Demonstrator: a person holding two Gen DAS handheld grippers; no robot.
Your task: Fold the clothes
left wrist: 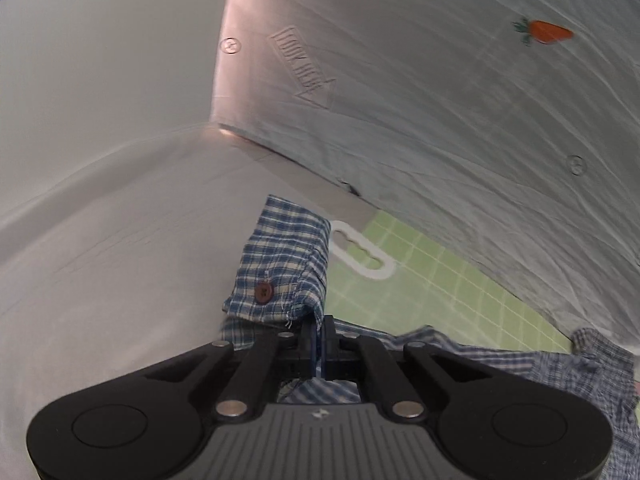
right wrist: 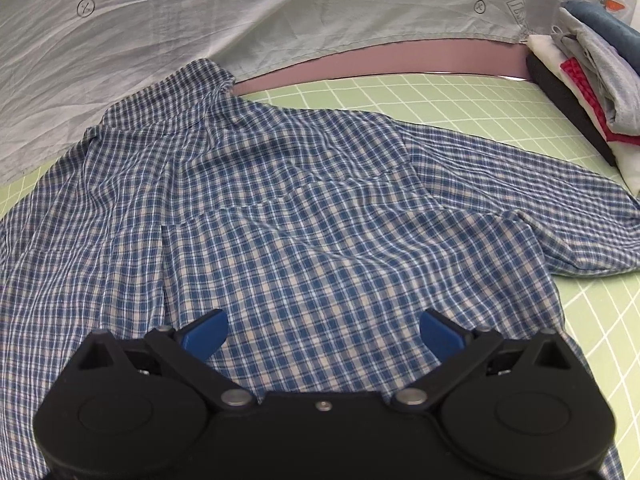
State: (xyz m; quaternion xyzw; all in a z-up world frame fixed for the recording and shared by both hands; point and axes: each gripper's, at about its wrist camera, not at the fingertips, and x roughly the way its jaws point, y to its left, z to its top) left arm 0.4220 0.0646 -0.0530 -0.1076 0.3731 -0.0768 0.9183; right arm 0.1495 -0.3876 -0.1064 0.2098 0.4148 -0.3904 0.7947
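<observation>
1. In the left wrist view, the left gripper (left wrist: 320, 326) is seen at the bottom centre, its jaws clenched together on a fold of the plaid shirt (left wrist: 280, 276); a strip of cloth is pinched in the narrow slit between them.
2. Just beyond the jaws, the held part is shown to be a cuff standing up, with a brown button (left wrist: 263, 293) on it. This button is seen only in this view.
3. Past the cuff, a white slotted handle cutout (left wrist: 362, 254) in the green grid mat (left wrist: 440, 292) is visible, again only here.
4. At the far upper right, a pale printed cloth (left wrist: 460, 100) with a carrot motif (left wrist: 546, 32) is shown.
5. In the right wrist view, the right gripper (right wrist: 323, 334) is seen at the bottom, released, its blue fingertips (right wrist: 206, 334) spread wide with nothing clamped; they sit over the shirt body, and contact cannot be told.
6. The shirt (right wrist: 300, 208) is spread across the mat (right wrist: 440, 96), filling the middle of the frame.
7. At the upper right, a stack of folded clothes (right wrist: 592, 76) is shown, unseen by the other camera.
8. Farthest, the pale cloth (right wrist: 240, 12) runs along the top.
</observation>
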